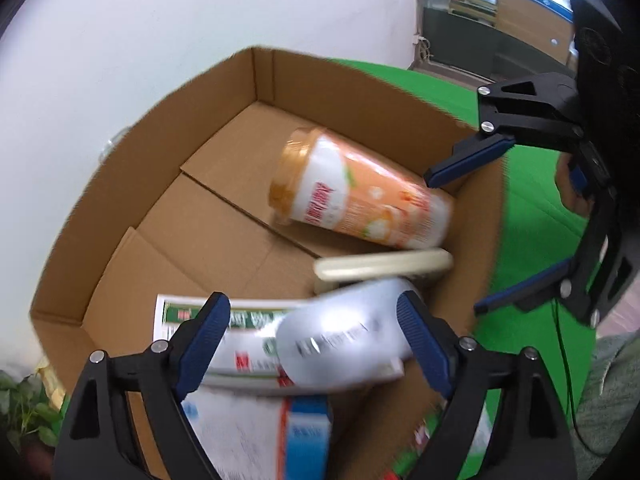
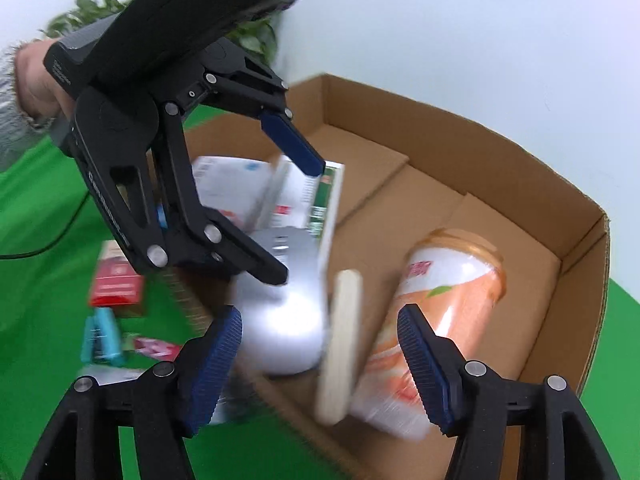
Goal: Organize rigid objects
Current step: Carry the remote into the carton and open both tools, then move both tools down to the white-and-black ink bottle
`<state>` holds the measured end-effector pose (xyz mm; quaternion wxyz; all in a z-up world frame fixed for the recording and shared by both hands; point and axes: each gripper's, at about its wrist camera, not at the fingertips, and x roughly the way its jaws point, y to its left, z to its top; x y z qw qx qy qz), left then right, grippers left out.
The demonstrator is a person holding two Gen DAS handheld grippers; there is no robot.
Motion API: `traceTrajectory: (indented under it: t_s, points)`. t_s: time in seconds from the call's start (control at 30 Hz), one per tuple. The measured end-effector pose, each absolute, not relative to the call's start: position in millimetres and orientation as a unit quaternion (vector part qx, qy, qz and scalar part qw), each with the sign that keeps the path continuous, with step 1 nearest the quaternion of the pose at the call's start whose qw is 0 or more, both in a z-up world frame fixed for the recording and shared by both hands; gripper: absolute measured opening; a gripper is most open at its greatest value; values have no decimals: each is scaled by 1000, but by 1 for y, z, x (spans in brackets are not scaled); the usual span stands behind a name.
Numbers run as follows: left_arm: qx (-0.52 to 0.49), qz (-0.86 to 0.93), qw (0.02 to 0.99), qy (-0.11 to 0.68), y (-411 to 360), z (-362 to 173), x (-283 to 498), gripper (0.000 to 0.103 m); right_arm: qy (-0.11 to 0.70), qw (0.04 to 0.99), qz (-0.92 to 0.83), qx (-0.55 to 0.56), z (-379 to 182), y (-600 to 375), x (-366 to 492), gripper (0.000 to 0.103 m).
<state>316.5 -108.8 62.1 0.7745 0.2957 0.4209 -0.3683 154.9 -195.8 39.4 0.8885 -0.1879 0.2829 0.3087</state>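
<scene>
An open cardboard box [image 1: 160, 140] [image 2: 440, 128] stands on green cloth. An orange-and-white cup [image 1: 360, 200] [image 2: 448, 292] lies on its side inside. Beside it a flat cream piece [image 1: 384, 266] [image 2: 340, 340] shows blurred. A blurred silver-white object [image 1: 344, 340] [image 2: 288, 320] sits between the wide-apart fingers of my left gripper [image 1: 312, 300] [image 2: 298, 222], which is open; the pads do not clamp it. Under it lie a green-and-white carton [image 1: 248, 320] [image 2: 328, 192] and a white carton [image 1: 240, 420] [image 2: 228, 184]. My right gripper [image 1: 454, 244] [image 2: 320, 320] hangs open over the box's near wall, above the cream piece.
Left of the box on the green cloth [image 2: 40, 220] lie a red packet [image 2: 116, 280], a teal stapler [image 2: 100, 340] and a small pink item [image 2: 156, 348]. A leafy plant [image 2: 92, 12] stands by the white wall. A hand [image 2: 36, 76] holds the left gripper.
</scene>
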Motion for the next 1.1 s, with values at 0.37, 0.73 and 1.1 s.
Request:
traceTrajectory:
  t_s: [0.37,0.73,1.1]
  points:
    - [320,-321,808,376,-42,80,166,103,323,881,340,-64,-26,-195,77,95]
    - [197,-273,844,416,-6,2,65,103,368,877,303,52,-55,-177,144,95]
    - [162,-244,849,440,26,-10,58,103,413,789,455,-17,-64,-158,73,94]
